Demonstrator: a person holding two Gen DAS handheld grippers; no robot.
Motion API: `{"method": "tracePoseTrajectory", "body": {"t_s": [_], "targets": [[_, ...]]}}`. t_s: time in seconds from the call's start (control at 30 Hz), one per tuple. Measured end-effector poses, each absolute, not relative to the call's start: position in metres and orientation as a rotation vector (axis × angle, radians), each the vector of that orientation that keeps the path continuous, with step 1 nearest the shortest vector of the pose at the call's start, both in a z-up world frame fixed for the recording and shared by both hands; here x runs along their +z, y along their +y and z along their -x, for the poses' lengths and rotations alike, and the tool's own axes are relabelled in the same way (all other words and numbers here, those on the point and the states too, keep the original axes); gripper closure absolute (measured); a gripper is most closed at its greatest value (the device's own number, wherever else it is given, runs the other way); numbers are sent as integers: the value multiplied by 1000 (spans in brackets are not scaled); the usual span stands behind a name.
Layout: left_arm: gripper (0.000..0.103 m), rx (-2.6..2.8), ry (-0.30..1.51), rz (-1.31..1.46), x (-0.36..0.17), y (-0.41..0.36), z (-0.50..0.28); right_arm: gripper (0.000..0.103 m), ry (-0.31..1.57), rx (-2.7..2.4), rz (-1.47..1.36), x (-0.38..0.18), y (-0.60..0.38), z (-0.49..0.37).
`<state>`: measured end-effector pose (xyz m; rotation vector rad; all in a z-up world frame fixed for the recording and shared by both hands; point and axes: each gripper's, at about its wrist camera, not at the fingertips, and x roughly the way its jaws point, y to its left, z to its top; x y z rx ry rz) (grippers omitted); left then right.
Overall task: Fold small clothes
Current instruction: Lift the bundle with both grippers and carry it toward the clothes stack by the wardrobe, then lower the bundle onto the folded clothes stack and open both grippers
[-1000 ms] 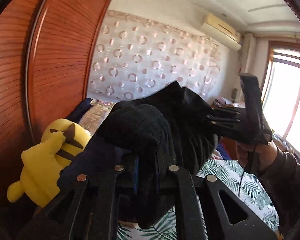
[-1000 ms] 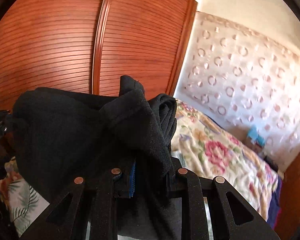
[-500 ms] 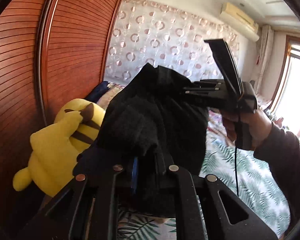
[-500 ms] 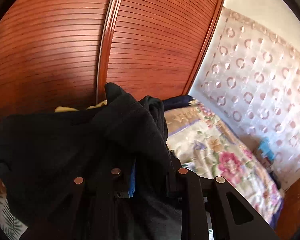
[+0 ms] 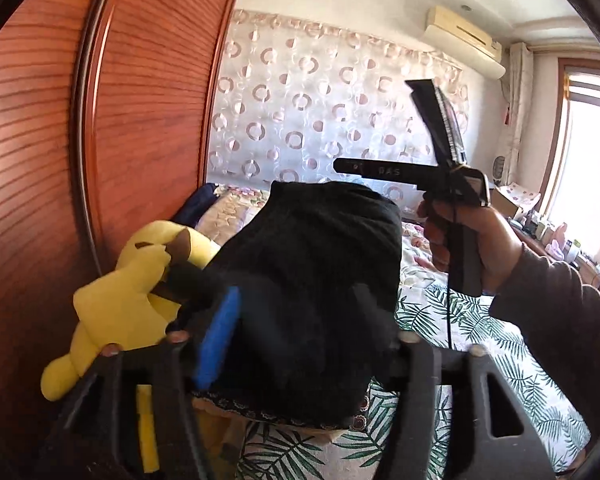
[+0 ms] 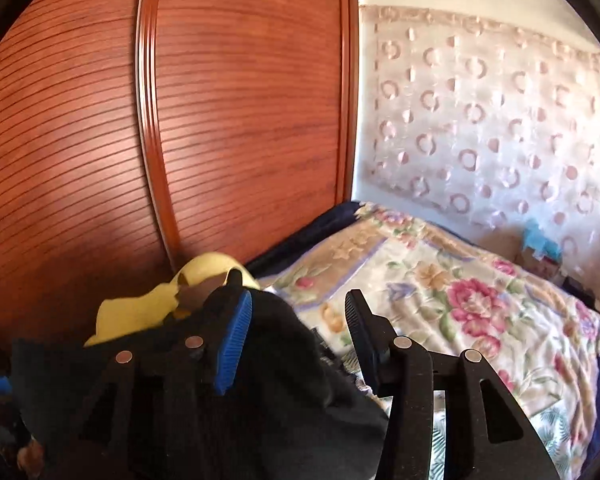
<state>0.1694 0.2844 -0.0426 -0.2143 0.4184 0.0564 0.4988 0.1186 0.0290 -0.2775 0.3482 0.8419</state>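
Black garment (image 5: 320, 264) freed; both hand-held grippers' jaws have just opened.

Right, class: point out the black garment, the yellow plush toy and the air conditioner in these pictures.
black garment (image 5: 320, 264): left wrist view, middle of the bundled knit.
yellow plush toy (image 5: 116, 312): left wrist view, its yellow body.
air conditioner (image 5: 462, 42): left wrist view, front of the wall unit.
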Motion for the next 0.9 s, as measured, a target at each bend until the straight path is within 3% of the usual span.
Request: {"method": "tracePoseTrajectory", "body": {"t_s": [0.03, 0.07, 0.47, 0.9], "targets": [[24, 54, 419, 207, -43, 285, -172, 53, 345, 866, 276, 29, 117, -492], [23, 50, 421, 200, -44, 285, -175, 53, 340, 886, 282, 28, 117, -485], [22, 88, 584, 185, -93, 282, -206, 52, 456, 931, 314, -34, 121, -481], [22, 94, 533, 135, -70, 264, -183, 51, 418, 889, 268, -47, 112, -463]]}}
